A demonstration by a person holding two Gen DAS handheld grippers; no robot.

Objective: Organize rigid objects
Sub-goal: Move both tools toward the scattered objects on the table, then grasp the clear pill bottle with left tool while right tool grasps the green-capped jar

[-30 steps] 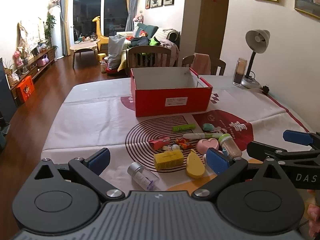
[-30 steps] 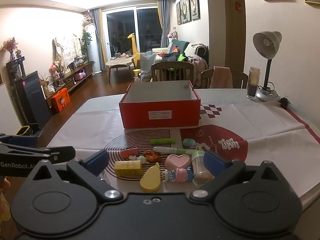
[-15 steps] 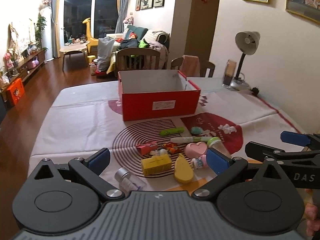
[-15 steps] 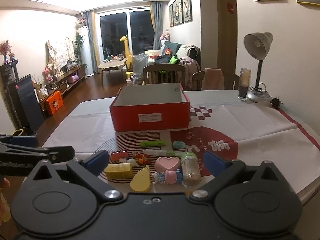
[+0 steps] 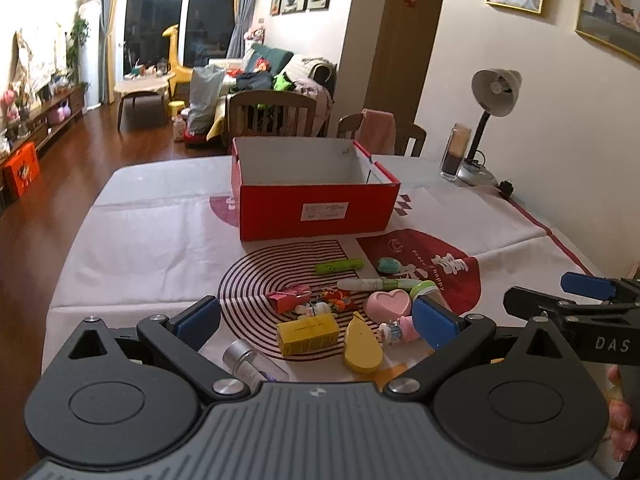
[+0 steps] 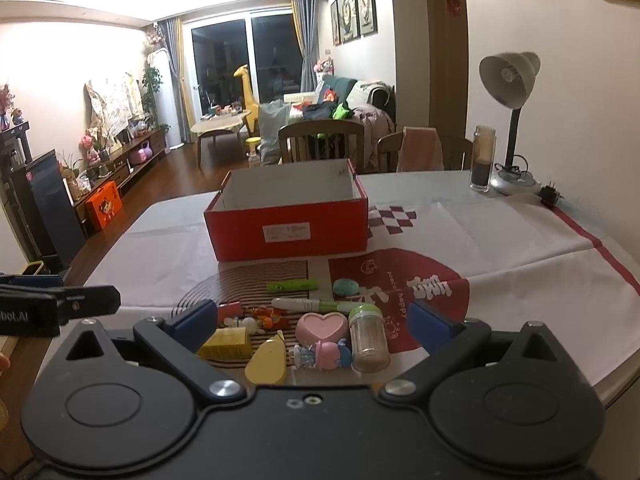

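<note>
Left gripper [image 5: 316, 322] was spread wide, jaws apart, gripping nothing, low in the frame over the near edge of the clutter. Right gripper [image 6: 312, 320] was the same: spread, empty, hovering at the bottom of its view. In the left view its blue-tipped finger showed at the right edge.

Risks, as judged: the items sat packed tight, so a wide jaw closing on one could knock its neighbours. The toothpick jar [image 6: 369, 339] stood upright just beside the pink heart dish [image 6: 322, 326] and the small doll [image 6: 322, 355]; a side bump would likely tip it and roll it toward the table edge. The silver-capped vial [image 5: 252, 364] lay on its side at lower centre, close to the near edge and partly hidden under the left gripper body, so a blind descent could push it off. Both grippers working the same small patch could also collide.

Task things: the cluster lay at lower centre of both views on the ringed pattern of the tablecloth [image 5: 140, 240]. It held a yellow box [image 5: 308, 330], a yellow teardrop piece [image 5: 362, 346], a red carton [image 5: 289, 298], a green marker [image 5: 339, 267], a white pen [image 6: 308, 303], a teal pebble [image 6: 346, 287] and small orange bits, too small to identify. The red box [image 5: 316, 204] stood open at frame centre, beyond the cluster and well apart; its visible interior looked empty.
</note>
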